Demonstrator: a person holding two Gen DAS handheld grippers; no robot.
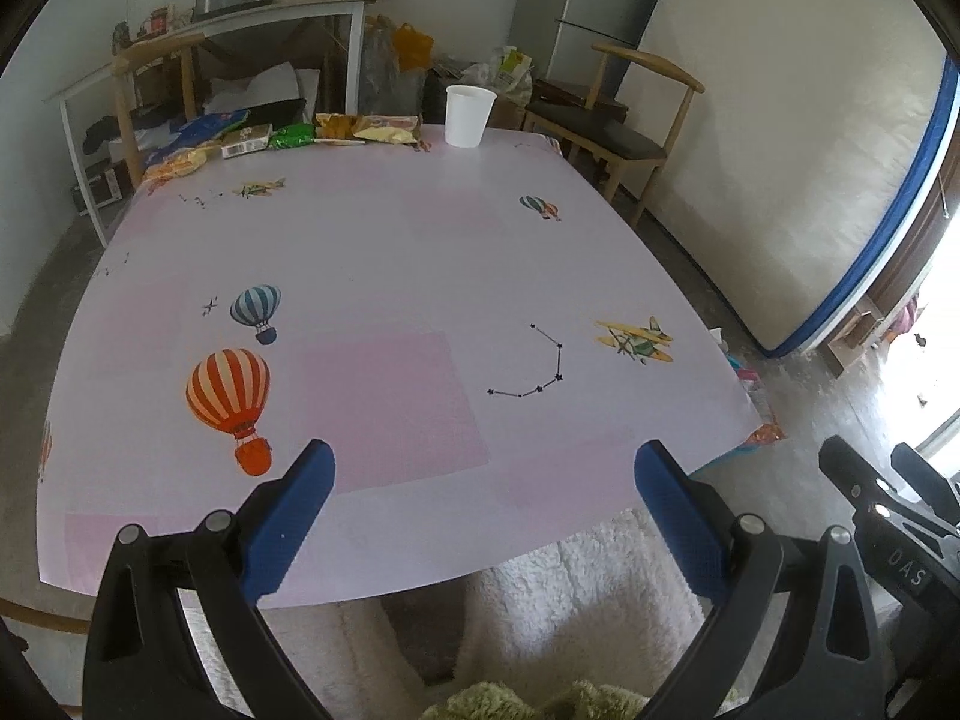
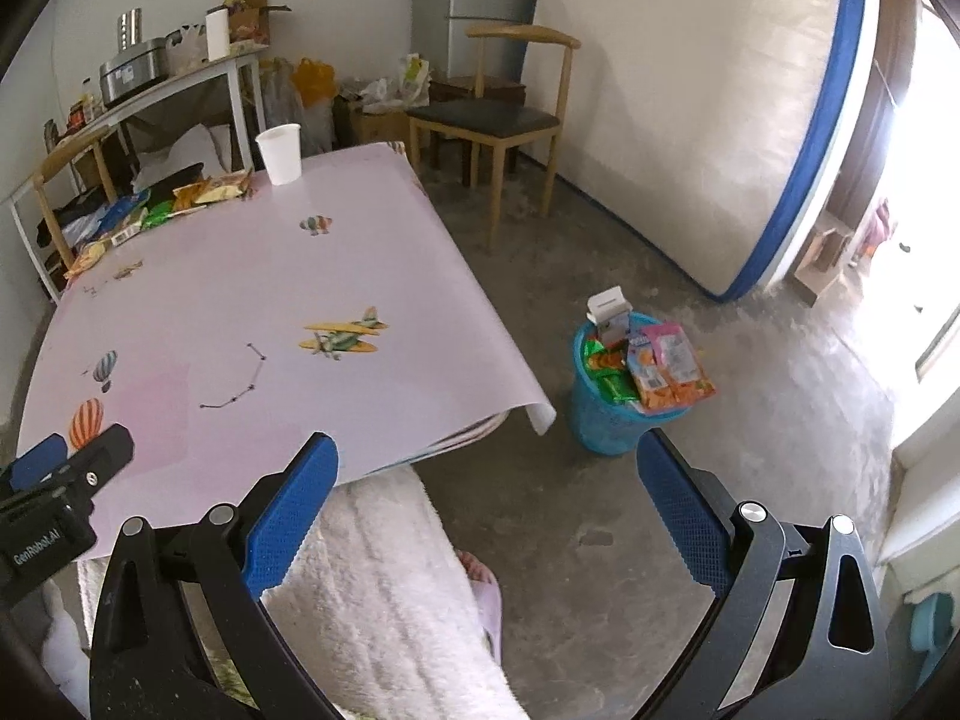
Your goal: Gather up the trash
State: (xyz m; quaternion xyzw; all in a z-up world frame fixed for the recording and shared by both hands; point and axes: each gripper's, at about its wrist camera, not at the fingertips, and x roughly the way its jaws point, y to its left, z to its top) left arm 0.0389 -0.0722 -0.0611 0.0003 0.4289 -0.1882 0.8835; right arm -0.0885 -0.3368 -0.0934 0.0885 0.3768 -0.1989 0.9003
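Both your left gripper (image 1: pixel 483 510) and right gripper (image 2: pixel 486 510) hang wide apart and empty at the near table (image 1: pixel 390 276) edge. You seem between pickups: reach next for the wrappers (image 1: pixel 288 135) at the far edge, then the bin (image 2: pixel 624 384).

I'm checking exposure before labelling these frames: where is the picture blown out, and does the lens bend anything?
Left wrist view: daylight at the right edge washes out the doorway; the table edges bow outward. Right wrist view: the same doorway is overexposed, the mattress curves, yet the trash basket stays readable.
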